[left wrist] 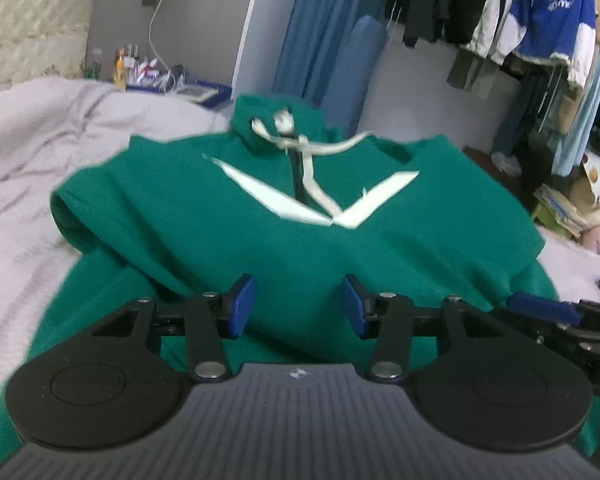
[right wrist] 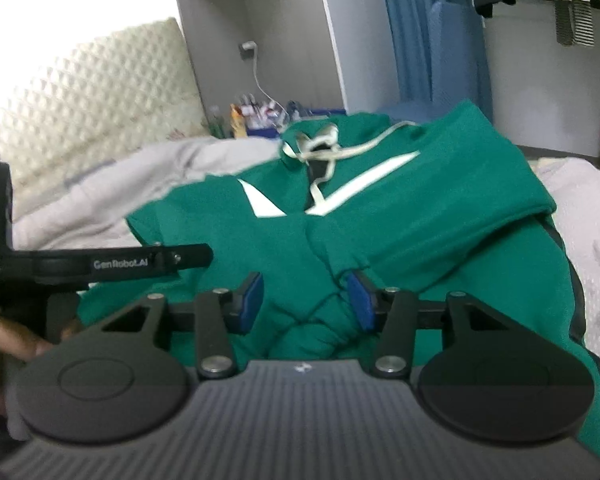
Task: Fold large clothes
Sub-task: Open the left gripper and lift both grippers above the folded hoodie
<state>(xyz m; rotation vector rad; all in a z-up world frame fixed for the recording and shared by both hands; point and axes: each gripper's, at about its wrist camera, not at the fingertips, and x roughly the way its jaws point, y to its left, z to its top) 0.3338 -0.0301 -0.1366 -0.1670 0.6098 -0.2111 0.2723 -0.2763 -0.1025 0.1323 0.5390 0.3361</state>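
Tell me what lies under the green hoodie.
The green hoodie lies on a pale quilted bedspread, visible around it. Whatever sits directly beneath its folded body is covered.

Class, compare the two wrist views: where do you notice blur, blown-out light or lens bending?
Left wrist view: the green hoodie and its drawstring are smeared by motion blur, and the hanging clothes curve with the fisheye. Right wrist view: the top left corner is blown out to white above the quilted headboard, and the hoodie is soft.
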